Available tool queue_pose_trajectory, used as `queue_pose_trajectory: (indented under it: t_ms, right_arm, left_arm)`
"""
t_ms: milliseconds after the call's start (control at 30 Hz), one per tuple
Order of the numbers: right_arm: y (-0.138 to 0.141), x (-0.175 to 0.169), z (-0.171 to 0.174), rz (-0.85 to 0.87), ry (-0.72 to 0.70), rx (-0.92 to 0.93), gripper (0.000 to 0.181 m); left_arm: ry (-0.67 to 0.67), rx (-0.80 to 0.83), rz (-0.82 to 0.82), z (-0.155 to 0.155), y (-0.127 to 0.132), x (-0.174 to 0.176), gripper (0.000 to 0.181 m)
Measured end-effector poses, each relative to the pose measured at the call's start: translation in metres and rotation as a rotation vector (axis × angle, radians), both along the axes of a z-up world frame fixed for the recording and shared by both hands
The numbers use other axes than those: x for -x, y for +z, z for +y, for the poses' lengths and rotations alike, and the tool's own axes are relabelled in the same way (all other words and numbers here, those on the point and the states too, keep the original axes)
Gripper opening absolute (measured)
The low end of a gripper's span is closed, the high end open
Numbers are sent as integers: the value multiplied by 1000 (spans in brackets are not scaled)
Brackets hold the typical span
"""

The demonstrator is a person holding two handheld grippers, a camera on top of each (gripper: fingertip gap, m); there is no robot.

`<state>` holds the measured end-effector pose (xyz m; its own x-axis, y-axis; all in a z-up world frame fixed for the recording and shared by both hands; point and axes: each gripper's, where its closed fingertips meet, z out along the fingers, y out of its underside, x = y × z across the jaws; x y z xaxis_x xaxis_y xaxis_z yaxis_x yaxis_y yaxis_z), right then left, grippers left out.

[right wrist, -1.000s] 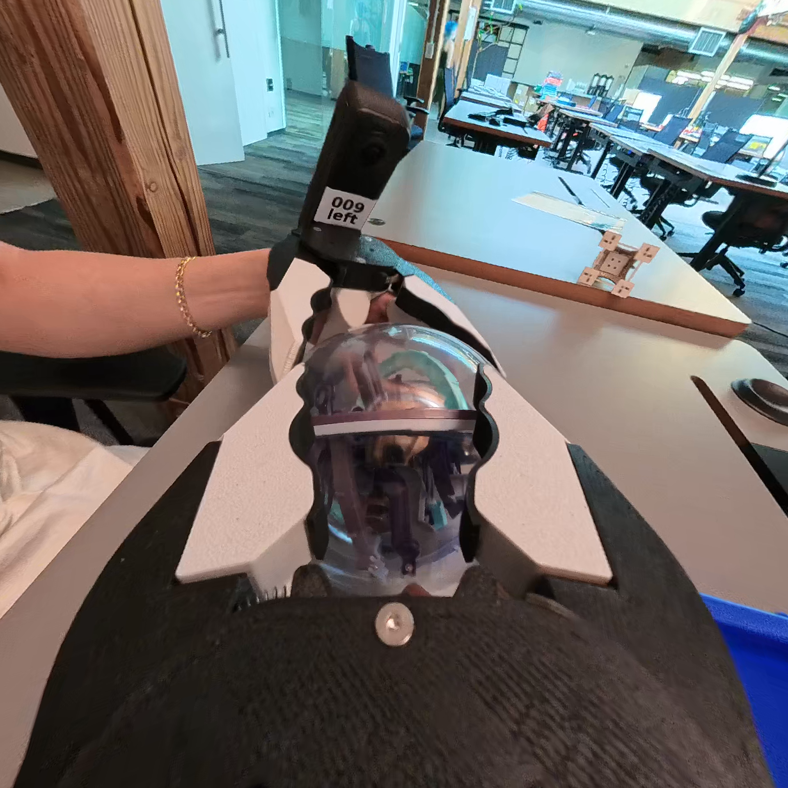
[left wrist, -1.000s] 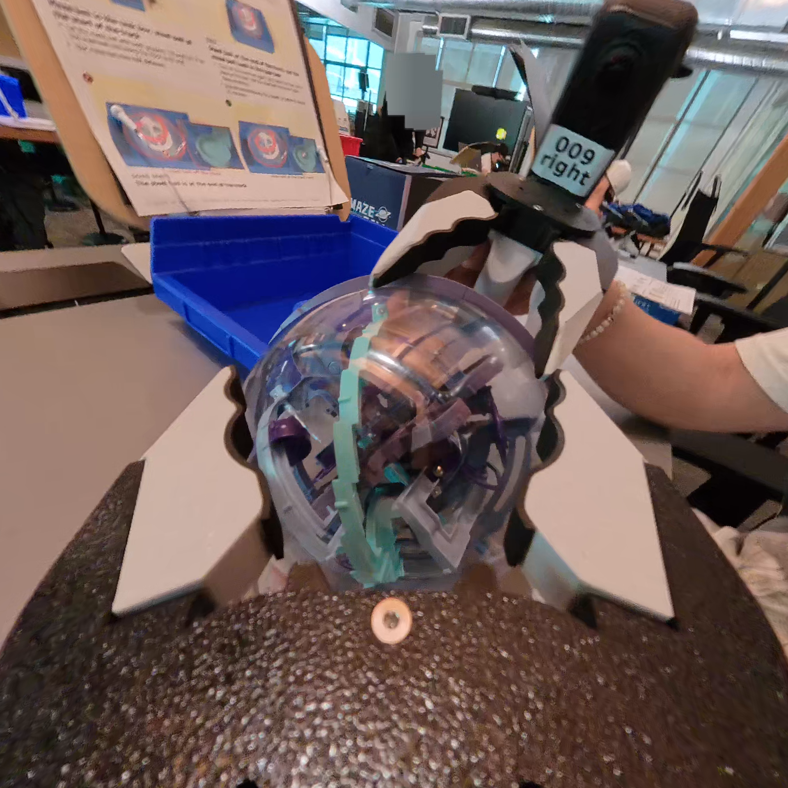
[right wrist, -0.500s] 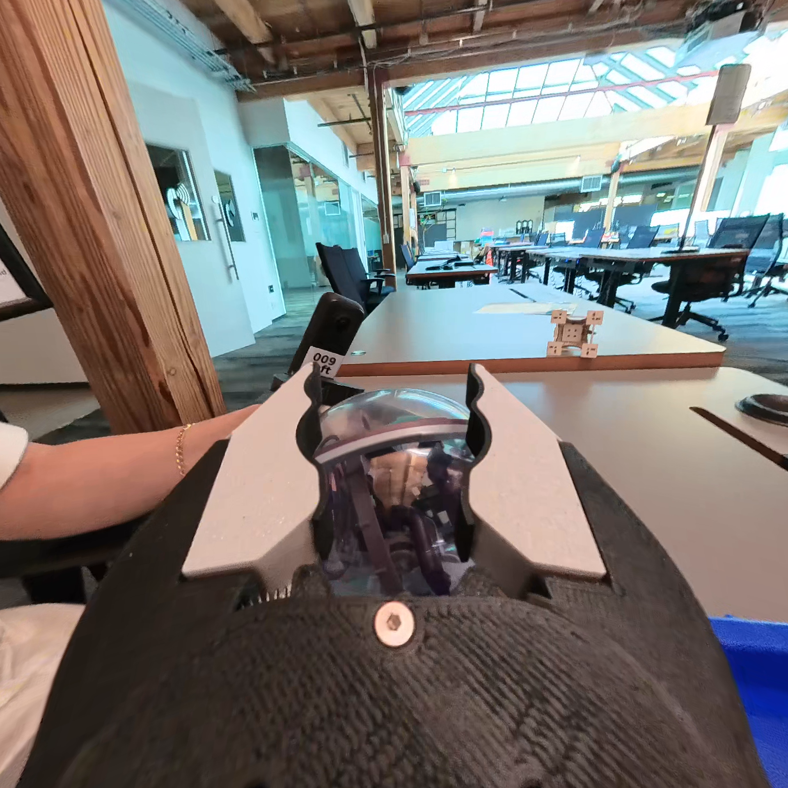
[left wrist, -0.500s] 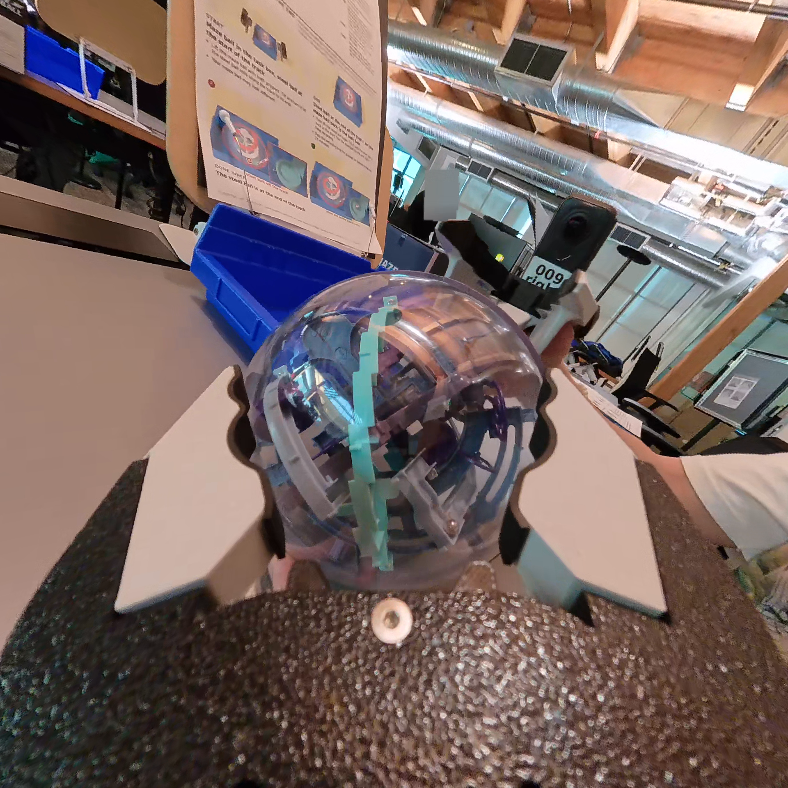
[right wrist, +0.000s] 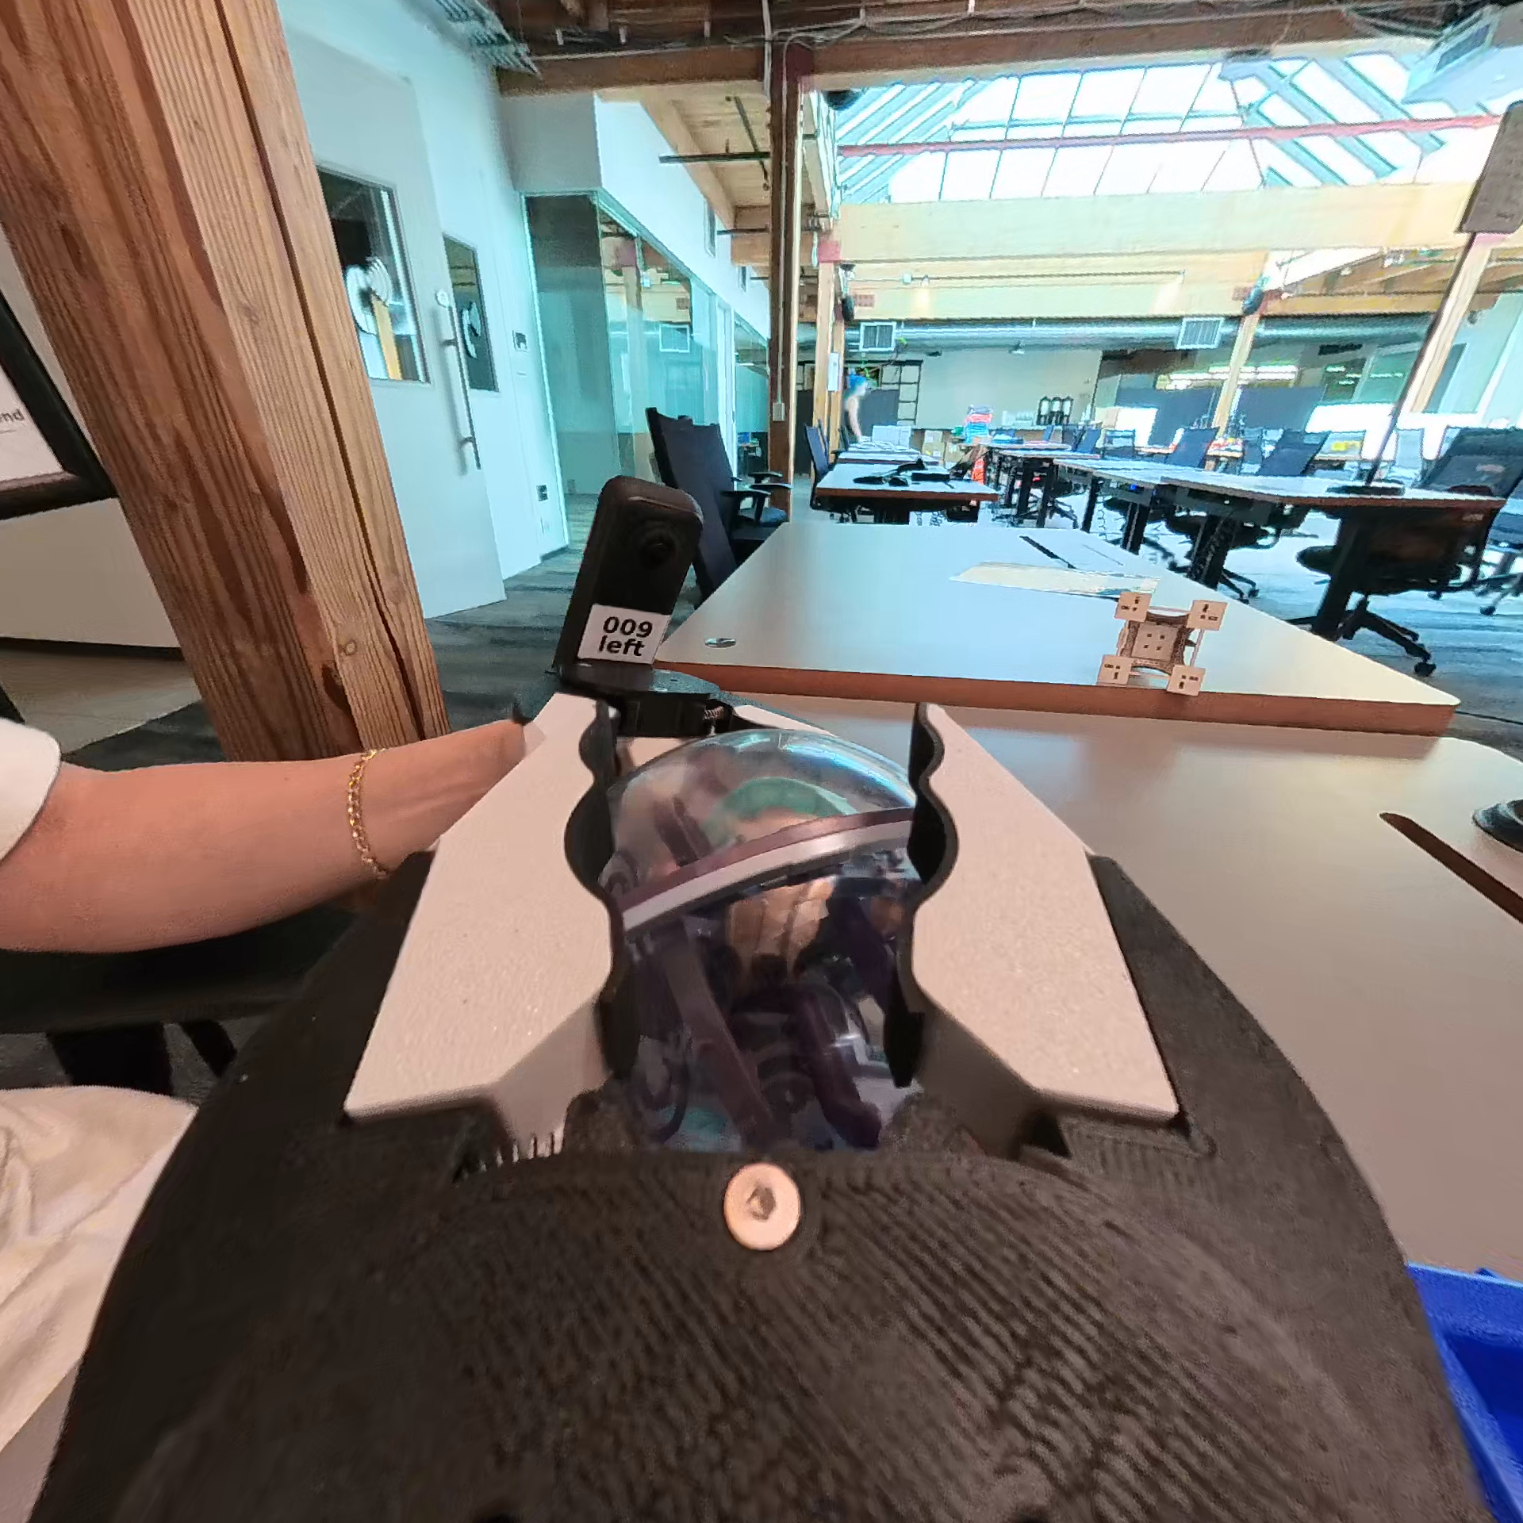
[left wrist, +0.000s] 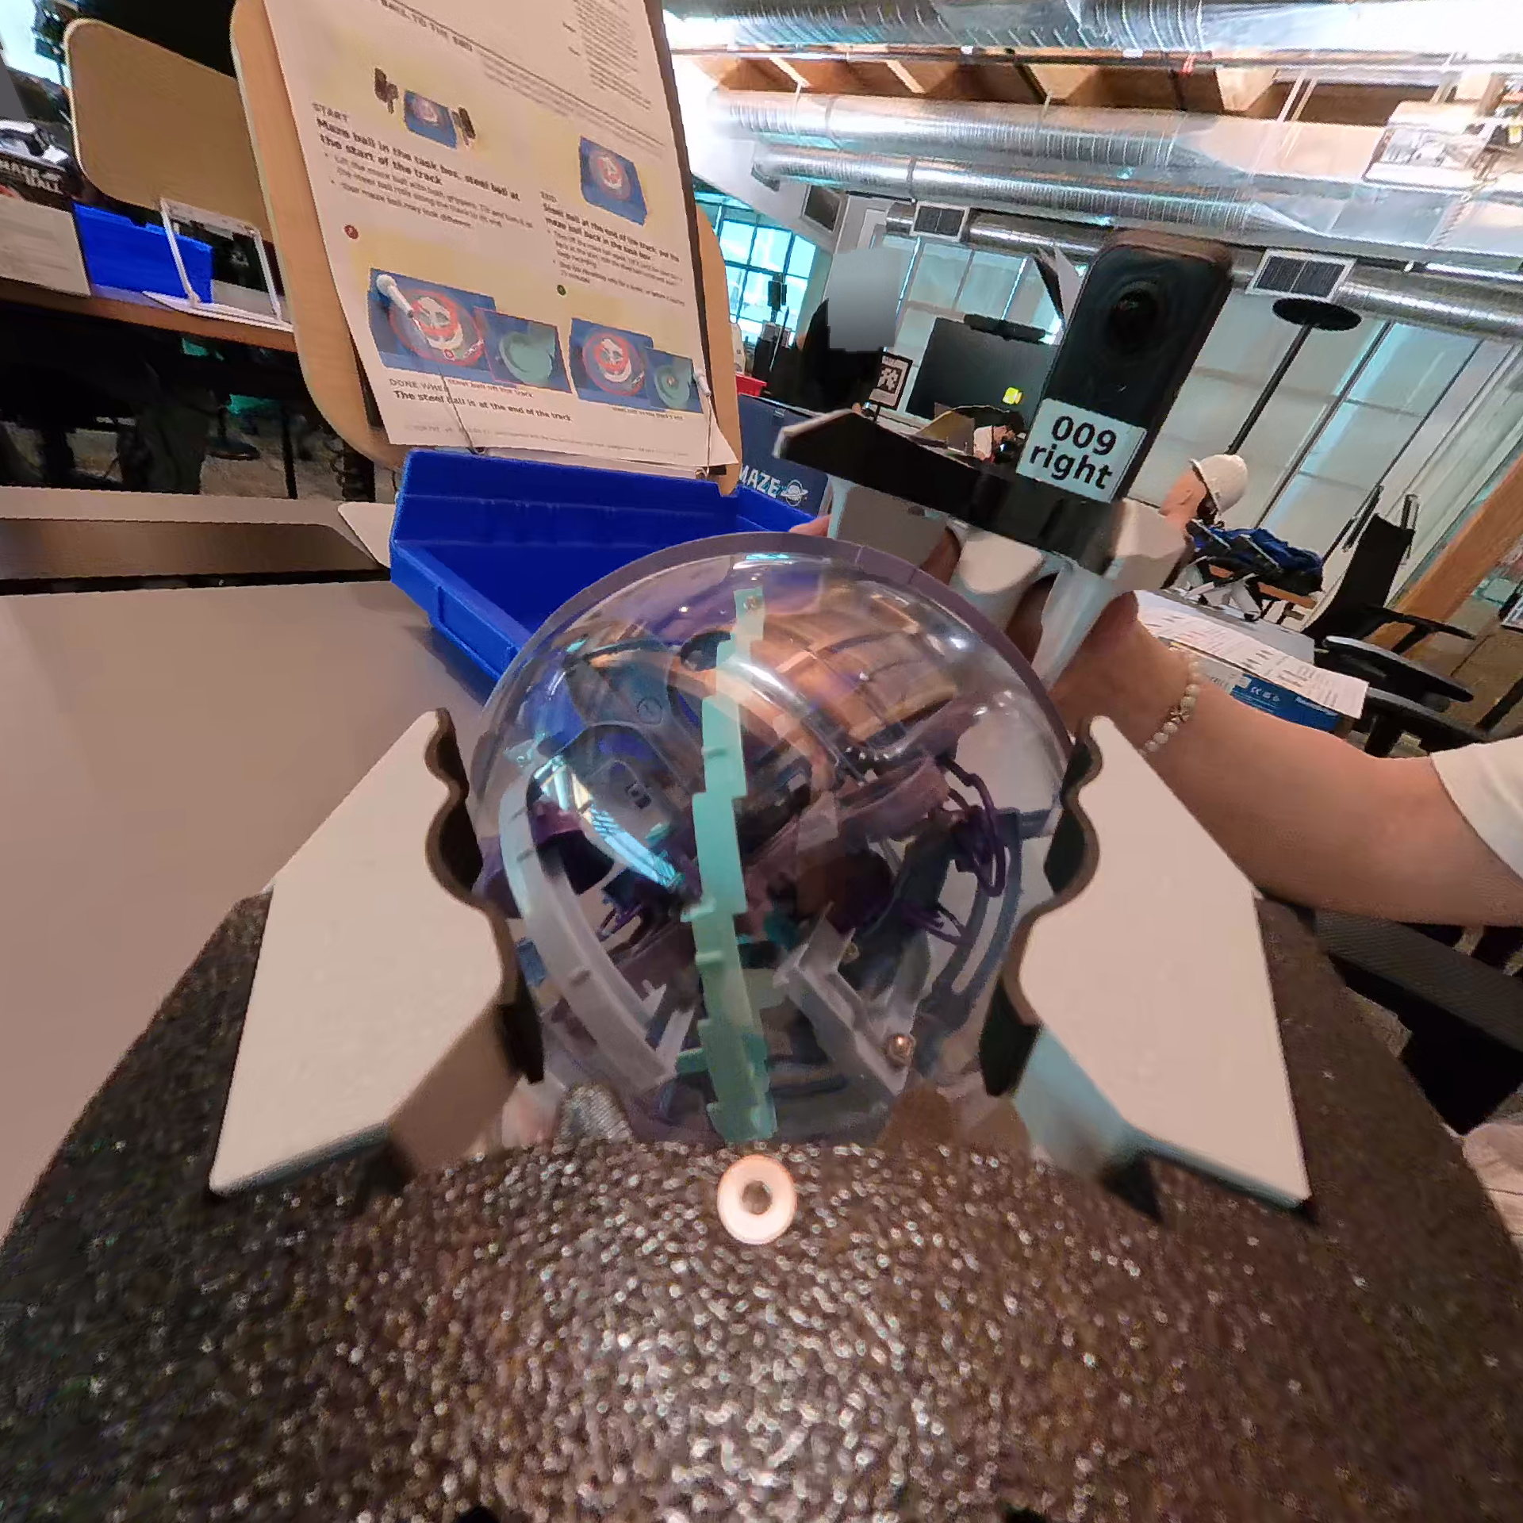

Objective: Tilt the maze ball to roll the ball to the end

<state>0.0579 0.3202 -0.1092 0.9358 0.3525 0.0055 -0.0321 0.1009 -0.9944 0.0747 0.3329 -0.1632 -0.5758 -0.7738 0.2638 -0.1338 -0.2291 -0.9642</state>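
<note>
i hold the maze ball (left wrist: 766, 832) between both my grippers, lifted above the smooth grey table (left wrist: 165, 742). it is a clear plastic sphere, glossy, with curved tracks inside in purple, grey and mint green. a small shiny steel ball (left wrist: 898, 1046) sits on a grey track low on the right side. my left gripper (left wrist: 762, 865) is clamped on the sphere, its wavy black edges pressing on both sides; the fingers (left wrist: 363, 948) are flat, white and matte. my right gripper (right wrist: 762, 890) is clamped on the opposite side of the sphere in the same way. behind the sphere stands a blue plastic bin (left wrist: 527, 536), and a printed instruction sheet (left wrist: 511, 222) leans on a curved wooden chair back.
</note>
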Motion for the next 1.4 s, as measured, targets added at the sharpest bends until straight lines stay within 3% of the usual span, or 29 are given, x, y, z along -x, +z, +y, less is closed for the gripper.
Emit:
queue_pose_trajectory:
  t_ms: [300,633,1100,1300,1400]
  right_arm:
    - [-13,6,-1,-71,23,48,69]
    - [10,12,2,-57,-2,-54,66]
    - [5,8,3,-18,-1,-29,64]
    - [3,12,5,-38,4,-17,64]
    - [-2,19,8,-45,20,-4,64]
  left_arm:
    - [-36,-29,13,0,-1,5,137]
    - [-81,69,-81,10,2,16,136]
    - [-86,57,-72,9,2,16,136]
    - [-88,-88,-103,2,3,20,135]
    - [-81,-187,-99,-5,3,19,148]
